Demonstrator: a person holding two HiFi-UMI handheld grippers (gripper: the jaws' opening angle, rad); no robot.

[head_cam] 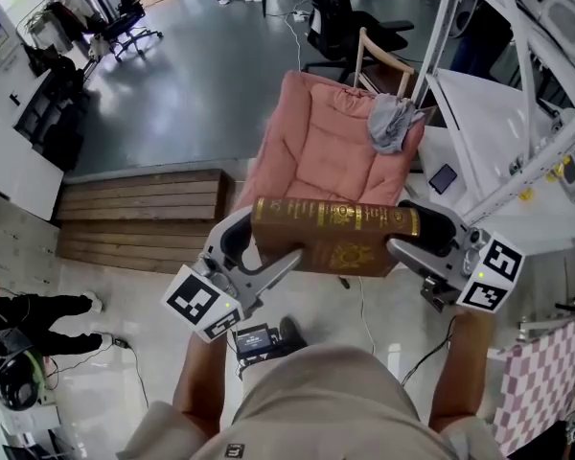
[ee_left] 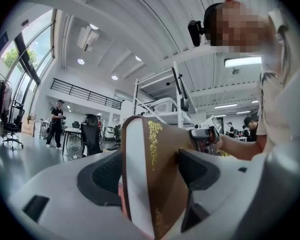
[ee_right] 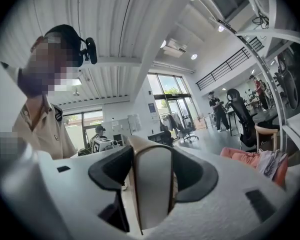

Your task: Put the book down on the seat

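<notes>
As left gripper (head_cam: 261, 253) and right gripper (head_cam: 417, 238) pinch its ends, the book (head_cam: 337, 234) (level) bridges them.

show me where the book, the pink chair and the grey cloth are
book (head_cam: 335, 220): head view, middle of its gold-stamped spine
pink chair (head_cam: 311, 151): head view, bare part of the cushion
grey cloth (head_cam: 391, 123): head view, middle of the crumpled bundle

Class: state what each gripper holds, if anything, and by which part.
Both hold one brown book: the left gripper clamps its left end, the right gripper its right end, jaws pressing on the covers.
</notes>
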